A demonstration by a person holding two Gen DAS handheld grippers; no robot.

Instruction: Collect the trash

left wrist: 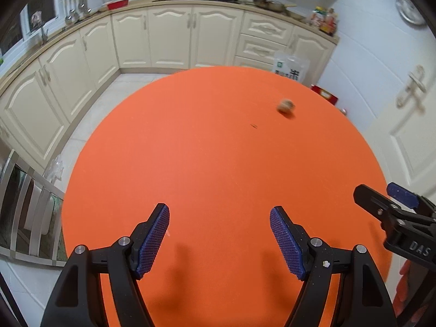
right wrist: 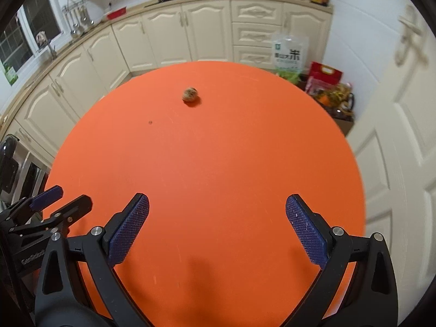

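Blurred brown lump (right wrist: 190, 94) on orange table (right wrist: 218, 163)

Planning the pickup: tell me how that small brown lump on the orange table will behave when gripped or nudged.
The small brown lump looks rounded, so it may roll across the smooth orange table if nudged. It seems small and probably light. Blur hides its material, so treat it as possibly crushable.

A round orange table (right wrist: 207, 163) fills most of both views. On it, toward its far side, lies one small brownish lump (right wrist: 190, 94), blurred, possibly a crumpled scrap. Near it sits a tiny dark speck (right wrist: 150, 122). The rest of the surface is bare.
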